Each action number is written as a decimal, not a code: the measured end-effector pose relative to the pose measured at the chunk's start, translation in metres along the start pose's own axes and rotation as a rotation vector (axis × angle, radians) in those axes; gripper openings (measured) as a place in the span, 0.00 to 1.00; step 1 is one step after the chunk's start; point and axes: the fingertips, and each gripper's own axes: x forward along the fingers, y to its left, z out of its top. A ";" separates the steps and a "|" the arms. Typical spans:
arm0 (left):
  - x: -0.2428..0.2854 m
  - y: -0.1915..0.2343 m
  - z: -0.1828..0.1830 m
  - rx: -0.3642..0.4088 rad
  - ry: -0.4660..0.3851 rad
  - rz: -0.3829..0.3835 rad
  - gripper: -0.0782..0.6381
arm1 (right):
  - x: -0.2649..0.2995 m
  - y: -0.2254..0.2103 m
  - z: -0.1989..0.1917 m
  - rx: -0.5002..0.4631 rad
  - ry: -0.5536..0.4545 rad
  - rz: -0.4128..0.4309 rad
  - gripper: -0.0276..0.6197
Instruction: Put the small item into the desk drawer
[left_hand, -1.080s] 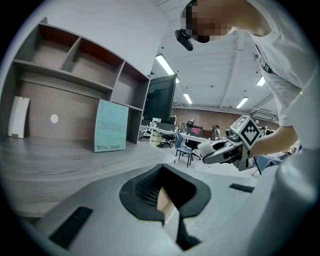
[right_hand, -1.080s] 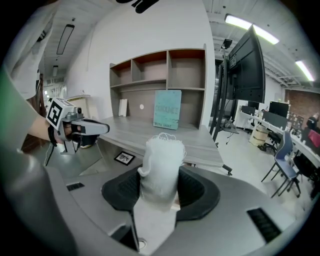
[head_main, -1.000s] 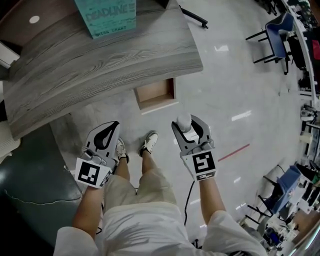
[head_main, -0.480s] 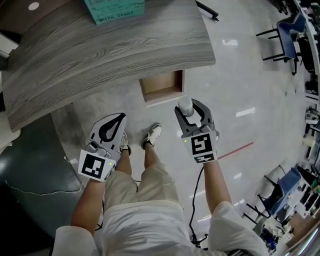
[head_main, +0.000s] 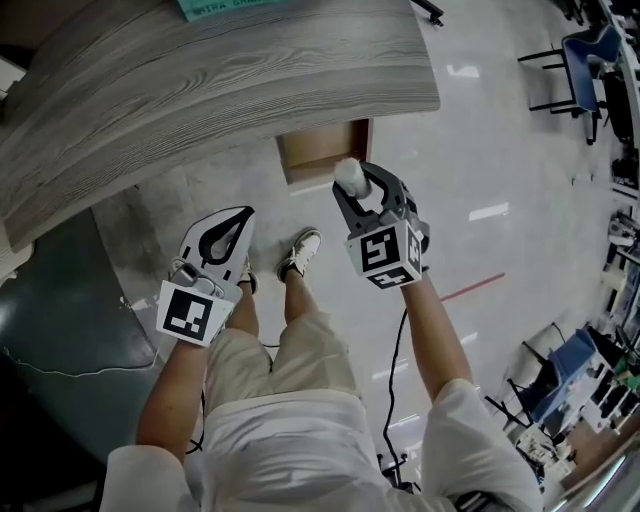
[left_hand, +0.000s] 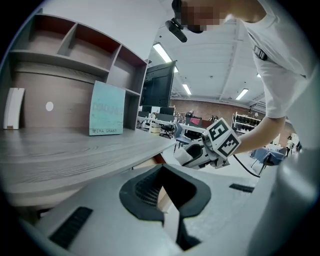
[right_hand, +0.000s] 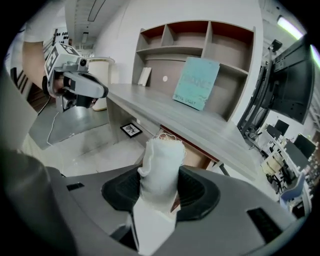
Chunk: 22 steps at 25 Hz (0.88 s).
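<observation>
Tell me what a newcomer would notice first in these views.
The white cloth-like roll stands out most, clamped upright in the right gripper, which is low in front of the person. Just beyond it, the open drawer juts from under the grey wood desk, with nothing visible inside. The left gripper, above the person's left leg, holds nothing.

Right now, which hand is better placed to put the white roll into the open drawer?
Right. The right tongs grip the white roll and hang just by the open drawer under the desk. The left tongs are shut, empty and farther from the drawer in the head view.
</observation>
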 end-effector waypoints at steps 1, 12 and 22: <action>0.001 -0.001 0.000 0.001 0.001 -0.001 0.12 | 0.004 0.001 0.000 -0.019 0.004 0.007 0.32; -0.005 -0.002 -0.017 -0.009 0.018 0.017 0.12 | 0.055 0.021 -0.023 -0.253 0.105 0.101 0.32; -0.011 -0.002 -0.031 -0.027 0.027 0.044 0.12 | 0.089 0.028 -0.040 -0.405 0.170 0.151 0.32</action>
